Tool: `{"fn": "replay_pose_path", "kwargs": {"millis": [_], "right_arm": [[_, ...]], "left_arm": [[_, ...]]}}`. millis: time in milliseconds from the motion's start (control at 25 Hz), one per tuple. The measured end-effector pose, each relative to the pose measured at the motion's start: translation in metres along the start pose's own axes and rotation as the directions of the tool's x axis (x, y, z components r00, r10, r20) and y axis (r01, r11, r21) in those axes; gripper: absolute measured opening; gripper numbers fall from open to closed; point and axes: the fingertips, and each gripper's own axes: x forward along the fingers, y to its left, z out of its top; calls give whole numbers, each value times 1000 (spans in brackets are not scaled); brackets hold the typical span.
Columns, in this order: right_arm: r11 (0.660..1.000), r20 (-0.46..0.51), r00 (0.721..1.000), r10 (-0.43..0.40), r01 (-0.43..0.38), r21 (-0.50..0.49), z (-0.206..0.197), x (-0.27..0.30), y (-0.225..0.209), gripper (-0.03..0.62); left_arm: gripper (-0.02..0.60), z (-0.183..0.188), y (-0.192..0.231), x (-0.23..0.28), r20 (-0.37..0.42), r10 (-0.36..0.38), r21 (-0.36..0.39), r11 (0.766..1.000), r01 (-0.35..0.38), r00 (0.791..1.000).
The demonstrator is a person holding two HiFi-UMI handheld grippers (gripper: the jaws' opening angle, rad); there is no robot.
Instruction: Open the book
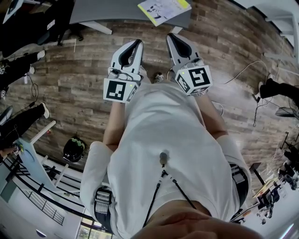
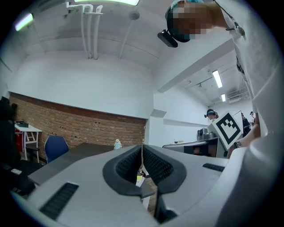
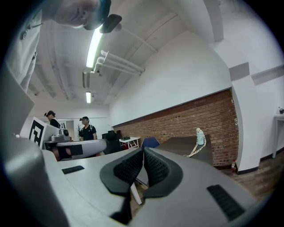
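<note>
Your left claw (image 1: 137, 45) and right claw (image 1: 172, 38) are both closed pad to pad on nothing. You hold them level in front of your chest, well short of the thin white-and-yellow book (image 1: 164, 10), which lies flat on the dark grey table (image 1: 107, 11) ahead. To open it well, I'd part one claw before you arrive and steady the spine side with the other. Then slip a pad under the cover's free edge rather than pinching several pages. Which edge is the spine can't be judged, because the frame's top cuts off the book's far part. The gripper views show only a tiny yellow sliver (image 2: 139, 179) below the left claw's pads, too small to identify.
</note>
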Motion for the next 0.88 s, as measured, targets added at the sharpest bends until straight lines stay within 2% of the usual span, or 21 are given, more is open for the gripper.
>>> {"fn": "replay_pose_path", "kwargs": {"millis": [440, 680, 880], "right_arm": [[997, -20, 997, -73, 73, 19, 3, 71, -31, 37], [989, -36, 988, -147, 148, 29, 6, 111, -50, 37], [976, -41, 976, -214, 216, 31, 11, 143, -66, 38]], "left_arm": [[31, -7, 68, 61, -32, -69, 2, 998, 69, 997], [31, -7, 108, 98, -54, -138, 16, 990, 139, 989], [31, -13, 135, 127, -76, -214, 5, 977, 215, 974]]}}
